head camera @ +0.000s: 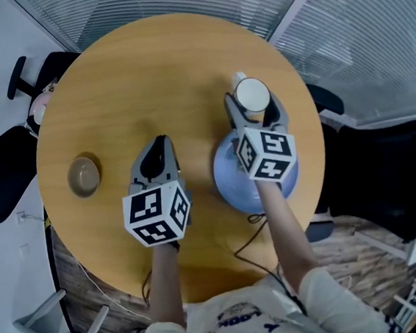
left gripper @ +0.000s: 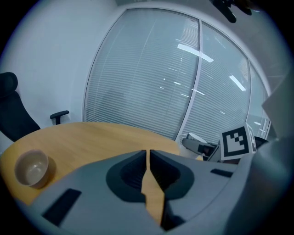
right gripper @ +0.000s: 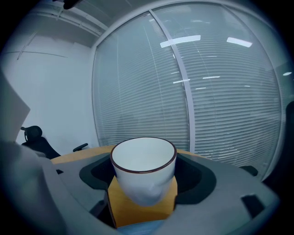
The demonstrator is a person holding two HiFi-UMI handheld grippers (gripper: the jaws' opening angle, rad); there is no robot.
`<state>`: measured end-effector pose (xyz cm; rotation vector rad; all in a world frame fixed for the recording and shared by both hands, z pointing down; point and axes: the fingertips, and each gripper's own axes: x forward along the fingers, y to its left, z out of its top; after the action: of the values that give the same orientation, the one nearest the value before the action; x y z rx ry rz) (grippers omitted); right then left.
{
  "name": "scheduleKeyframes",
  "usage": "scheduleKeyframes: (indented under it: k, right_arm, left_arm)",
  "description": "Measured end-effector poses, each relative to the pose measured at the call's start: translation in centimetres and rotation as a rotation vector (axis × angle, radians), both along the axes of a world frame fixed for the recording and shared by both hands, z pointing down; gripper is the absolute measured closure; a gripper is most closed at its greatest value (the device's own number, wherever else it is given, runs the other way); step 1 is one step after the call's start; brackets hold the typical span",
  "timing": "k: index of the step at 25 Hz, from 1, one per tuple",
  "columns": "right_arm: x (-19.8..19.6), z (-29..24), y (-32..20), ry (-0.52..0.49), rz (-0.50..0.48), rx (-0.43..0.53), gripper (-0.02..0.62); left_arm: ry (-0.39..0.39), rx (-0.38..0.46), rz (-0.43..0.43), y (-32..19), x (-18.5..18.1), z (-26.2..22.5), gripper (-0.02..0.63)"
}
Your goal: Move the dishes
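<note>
Have right claw (right gripper: 143,183) clamped on white cup (right gripper: 143,160) by its sides, rim up, roughly upright. In head view, sitting at far rim of blue plate (head camera: 228,186), over tabletop (head camera: 146,72). Can't tell from either view whether touching down already or hanging just above. Reading the step as placing the cup, so: keep wrist level, avoid tilting, come down straight in 1 motion, no sideways drag. Pick the landing spot before descending: either fully on bare wood past the plate or fully inside it, never straddling the rim. Would expect a rounded base like that to rock or tip off an edge. Hold the clamp until seated flat, then spread the 2 jaws wide and back out along the claw axis, not upward, to avoid hooking the lip. Have left claw (left gripper: 148,156) with jaws together, nothing between, hovering mid-tabletop between plate and small brown bowl (head camera: 84,175), well apart from the cup. Park it there, clear of the right arm's path. Judging bowl as a likely next pick, so open only once lined up on it.
</note>
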<state>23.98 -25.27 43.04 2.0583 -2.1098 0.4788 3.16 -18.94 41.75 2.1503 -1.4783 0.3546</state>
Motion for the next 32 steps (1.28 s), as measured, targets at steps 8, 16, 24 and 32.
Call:
scheduleKeyframes:
  k: [8, 16, 24, 32]
  right_arm:
    - [1.2, 3.2, -0.4, -0.002, 0.011, -0.052, 0.205]
    - [1.7, 5.1, -0.6, 0.010, 0.025, -0.090, 0.204]
    - [2.3, 6.3, -0.7, 0.017, 0.044, -0.121, 0.204]
    - [2.3, 7.2, -0.8, 0.043, 0.037, -0.137, 0.204]
  left_arm:
    - [-0.013, -0.030, 0.007, -0.6, 1.0, 1.9, 0.589]
    - [-0.024, -0.046, 0.029, -0.9, 2.1, 3.0, 0.589]
    - [-0.031, -0.057, 0.052, -1.2, 3.0, 3.8, 0.590]
    - [-0.036, -0.070, 0.059, -1.3, 3.5, 4.6, 0.590]
